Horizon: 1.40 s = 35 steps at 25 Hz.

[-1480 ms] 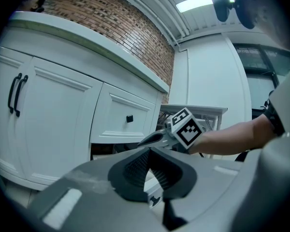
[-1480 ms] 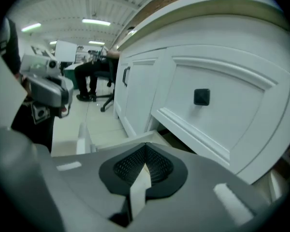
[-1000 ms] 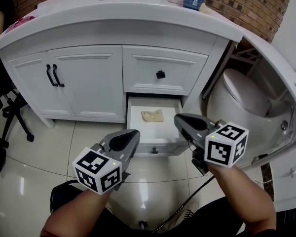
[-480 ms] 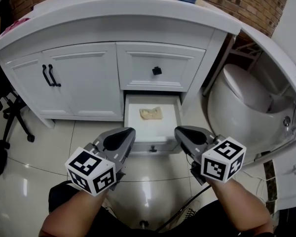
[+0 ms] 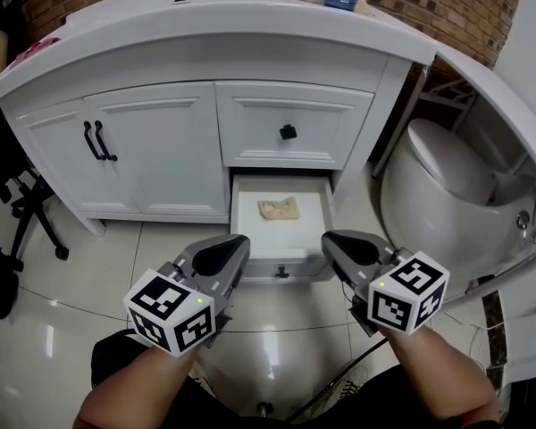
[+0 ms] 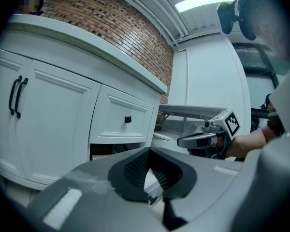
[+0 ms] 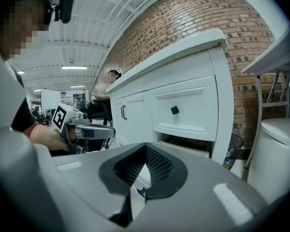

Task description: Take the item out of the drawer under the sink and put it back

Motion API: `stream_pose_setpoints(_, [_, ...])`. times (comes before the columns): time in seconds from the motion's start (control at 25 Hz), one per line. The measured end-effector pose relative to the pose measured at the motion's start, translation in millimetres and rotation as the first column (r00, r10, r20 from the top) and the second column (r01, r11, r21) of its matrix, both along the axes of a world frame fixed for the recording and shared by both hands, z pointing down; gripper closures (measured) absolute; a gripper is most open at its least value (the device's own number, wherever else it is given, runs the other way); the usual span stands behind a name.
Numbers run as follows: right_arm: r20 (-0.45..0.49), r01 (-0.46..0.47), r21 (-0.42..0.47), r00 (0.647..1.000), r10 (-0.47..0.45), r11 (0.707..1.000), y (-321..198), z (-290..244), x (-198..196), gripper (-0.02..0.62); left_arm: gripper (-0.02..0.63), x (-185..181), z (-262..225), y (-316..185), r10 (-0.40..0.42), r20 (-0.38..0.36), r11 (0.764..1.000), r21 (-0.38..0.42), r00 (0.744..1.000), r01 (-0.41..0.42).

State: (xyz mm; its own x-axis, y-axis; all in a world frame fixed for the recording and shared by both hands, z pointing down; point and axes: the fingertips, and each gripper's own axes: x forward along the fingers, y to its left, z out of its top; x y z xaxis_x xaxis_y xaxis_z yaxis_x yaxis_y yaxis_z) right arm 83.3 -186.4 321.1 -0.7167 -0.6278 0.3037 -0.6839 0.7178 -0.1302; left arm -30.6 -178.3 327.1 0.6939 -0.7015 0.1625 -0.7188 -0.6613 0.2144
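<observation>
Pressed together at the tips, the fingers [image 6: 135,166] of the left gripper [image 6: 148,154] pinch nothing. The right gripper [image 7: 146,154] is the same, its ribbed pads meeting with nothing between them. In the head view both grippers hover above the glossy tiled floor [image 5: 62,284], close in front of the open lower drawer [image 5: 250,222] of the white vanity [image 5: 161,159]. The left one is at the drawer's 7 o'clock and the right one at its 5 o'clock, with neither touching it. A small beige crumpled item [image 5: 278,209], cloth or paper I cannot tell, lies on the drawer's white bottom toward its back, at 12 o'clock from the grippers. Directly above it the upper drawer [image 5: 250,128] with a black knob [image 5: 288,132] is closed. A white toilet [image 5: 447,177] stands at 2 o'clock.
</observation>
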Motion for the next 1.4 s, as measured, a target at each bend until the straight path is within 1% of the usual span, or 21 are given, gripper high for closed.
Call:
stream_pose_setpoints(0.36, [0.012, 0.031, 0.012, 0.999, -0.031, 0.999, 22.9, -11.9, -5.1, 0.588, 0.6, 2.9, -20.5, 24.0, 0.008, -0.016, 1.0, 0.021, 1.0, -0.008])
stream_pose_setpoints(0.48, [0.039, 0.022, 0.001, 0.999, -0.022, 1.0, 31.6, -18.6, 0.1, 0.588, 0.6, 4.0, -31.5, 35.8, 0.008, -0.019, 0.999, 0.041, 1.0, -0.007])
stream_pose_setpoints(0.6, [0.058, 0.018, -0.014, 0.998, -0.018, 1.0, 47.8, -25.2, 4.0, 0.588, 0.6, 1.3, -32.6, 49.6, -0.005, 0.001, 0.999, 0.042, 1.0, 0.005])
stream_pose_setpoints(0.8, [0.055, 0.018, 0.01, 0.998, -0.018, 1.0, 77.8, -37.1, 5.7, 0.588, 0.6, -1.5, -37.8, 77.4, -0.007, 0.015, 0.999, 0.043, 1.0, 0.006])
stream_pose_setpoints(1.0, [0.063, 0.013, 0.02, 0.998, -0.015, 1.0, 105.5, -41.1, 6.2, 0.588, 0.6, 0.9, -47.8, 107.8, -0.005, 0.037, 0.997, 0.075, 0.999, 0.003])
stream_pose_setpoints(1.2, [0.05, 0.01, 0.03, 0.999, -0.012, 0.999, 136.5, -44.0, 7.1, 0.588, 0.6, 4.7, -51.1, 137.4, 0.003, 0.029, 0.997, 0.075, 1.0, -0.005])
stream_pose_setpoints(1.32, [0.073, 0.006, 0.027, 0.997, -0.008, 1.0, 151.0, -49.8, 8.9, 0.588, 0.6, 7.3, -52.5, 150.1, 0.006, 0.013, 0.998, 0.07, 1.0, -0.007])
stream_pose_setpoints(1.4, [0.078, 0.005, 0.043, 0.997, -0.008, 0.999, 158.5, -55.2, 8.8, 0.588, 0.6, 7.1, -52.9, 155.9, 0.002, 0.022, 0.997, 0.08, 1.0, -0.004])
